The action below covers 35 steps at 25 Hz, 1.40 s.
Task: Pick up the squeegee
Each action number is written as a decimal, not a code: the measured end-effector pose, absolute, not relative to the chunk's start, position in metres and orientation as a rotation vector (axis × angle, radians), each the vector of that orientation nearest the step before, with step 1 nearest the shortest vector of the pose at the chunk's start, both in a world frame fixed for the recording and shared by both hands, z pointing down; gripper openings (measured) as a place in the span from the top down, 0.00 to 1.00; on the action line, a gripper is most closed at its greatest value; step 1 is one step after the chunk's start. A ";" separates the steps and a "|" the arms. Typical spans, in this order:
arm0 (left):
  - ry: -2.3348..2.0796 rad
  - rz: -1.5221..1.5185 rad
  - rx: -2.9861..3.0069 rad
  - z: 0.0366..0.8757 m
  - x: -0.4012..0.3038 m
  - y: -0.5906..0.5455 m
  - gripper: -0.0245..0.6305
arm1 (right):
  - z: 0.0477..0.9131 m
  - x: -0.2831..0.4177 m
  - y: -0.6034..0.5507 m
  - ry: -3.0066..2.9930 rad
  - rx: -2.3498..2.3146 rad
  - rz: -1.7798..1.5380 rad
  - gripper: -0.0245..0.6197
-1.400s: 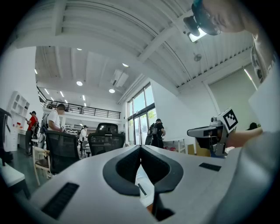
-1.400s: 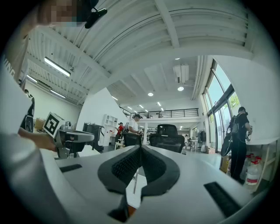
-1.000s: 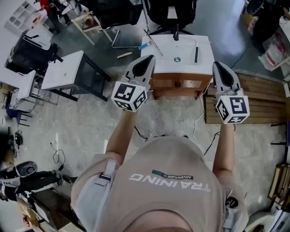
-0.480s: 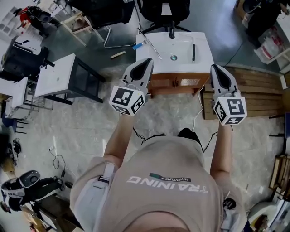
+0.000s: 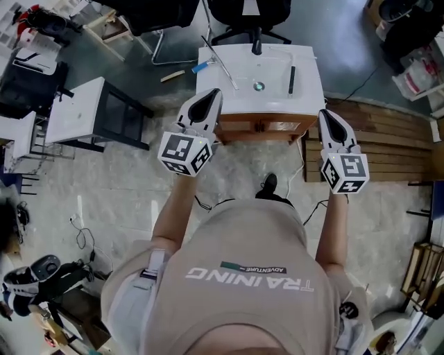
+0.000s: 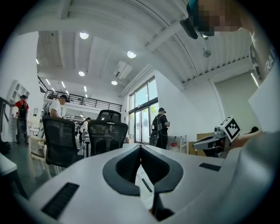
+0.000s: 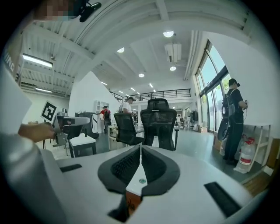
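On the white sink top (image 5: 277, 97) lies a long thin bar with a short blue handle (image 5: 202, 67), which looks like the squeegee, at the left rear corner. A black stick (image 5: 292, 80) lies to the right of the drain (image 5: 259, 86). My left gripper (image 5: 213, 92) hangs just in front of the sink's left front edge, shut and empty. My right gripper (image 5: 323, 112) is off the right front corner, also shut and empty. In the left gripper view the fingertips (image 6: 140, 146) meet, with the black stick (image 6: 146, 185) below them. In the right gripper view the closed tips (image 7: 140, 146) stand over the drain (image 7: 140, 180).
The sink sits on a wooden cabinet (image 5: 263, 127) with a dark faucet (image 5: 257, 47) at the back. Behind it stands a black office chair (image 5: 250, 14). A white side table (image 5: 76, 111) stands to the left and wooden pallets (image 5: 388, 145) to the right. Cables (image 5: 208, 205) trail on the floor.
Both grippers have sunk and come closer to the sink's front edge. The person has stepped toward the cabinet. Both pairs of jaws stay shut.
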<state>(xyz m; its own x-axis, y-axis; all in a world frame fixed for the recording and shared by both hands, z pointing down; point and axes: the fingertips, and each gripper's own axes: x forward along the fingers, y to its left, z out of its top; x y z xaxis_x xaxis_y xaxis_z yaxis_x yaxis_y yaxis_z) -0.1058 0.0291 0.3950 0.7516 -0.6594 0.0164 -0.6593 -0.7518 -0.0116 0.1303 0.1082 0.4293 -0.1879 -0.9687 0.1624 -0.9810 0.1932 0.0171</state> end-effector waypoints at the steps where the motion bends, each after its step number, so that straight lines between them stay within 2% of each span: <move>1: 1.121 -0.030 -2.922 0.395 -0.100 0.022 0.94 | 0.428 0.139 0.101 -2.328 1.905 0.131 0.91; 9: 1.219 -0.005 -2.893 0.399 -0.059 -0.017 0.94 | 0.431 0.186 0.040 -2.401 1.816 0.115 0.91; 21: 1.275 -0.047 -2.879 0.407 -0.037 -0.062 0.94 | 0.482 0.193 -0.024 -2.422 1.707 0.279 0.91; 35: 1.116 -0.067 -2.888 0.403 -0.035 -0.197 0.94 | 0.435 0.191 -0.136 -2.342 1.885 0.133 0.91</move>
